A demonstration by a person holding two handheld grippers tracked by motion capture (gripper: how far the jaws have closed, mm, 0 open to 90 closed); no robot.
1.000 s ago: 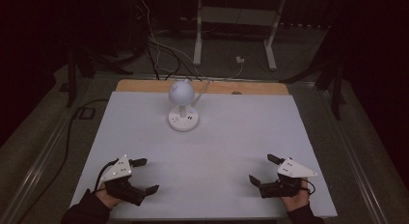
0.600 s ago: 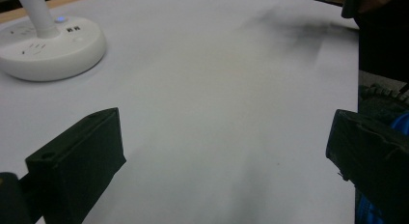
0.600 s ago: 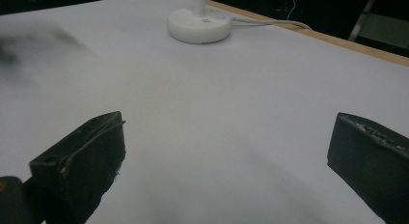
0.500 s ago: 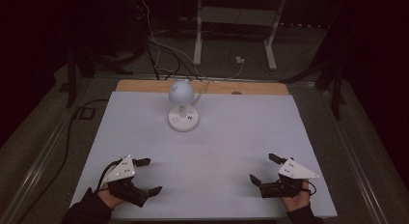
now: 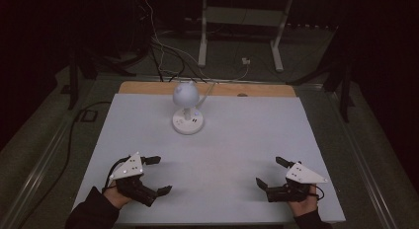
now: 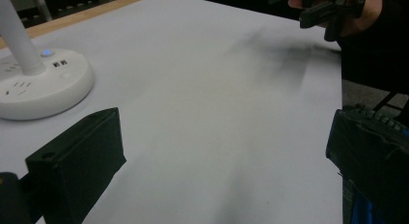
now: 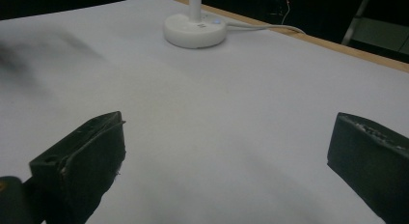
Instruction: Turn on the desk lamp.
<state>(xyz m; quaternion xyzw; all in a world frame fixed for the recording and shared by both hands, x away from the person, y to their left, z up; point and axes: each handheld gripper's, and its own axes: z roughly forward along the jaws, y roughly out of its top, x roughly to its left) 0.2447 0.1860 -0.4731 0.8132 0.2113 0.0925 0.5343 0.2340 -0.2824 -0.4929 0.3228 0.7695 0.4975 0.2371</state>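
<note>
A small white desk lamp with a round base and a rounded head stands at the far middle of the white table. Its base lies to the left in the left gripper view, with a blue light on top, and its base lies far ahead in the right gripper view. My left gripper rests near the front left edge, open, with nothing between its jaws. My right gripper sits near the front right edge, open and empty. The other hand's gripper appears far off in the left gripper view.
A wooden strip runs along the table's far edge. The lamp's white cord trails off the back. Cables and a white metal stand lie on the dark floor behind. A black cable runs along the left side.
The left gripper has turned slightly and shifted a little toward the table's middle. The right gripper has barely moved. The lamp stays put.
</note>
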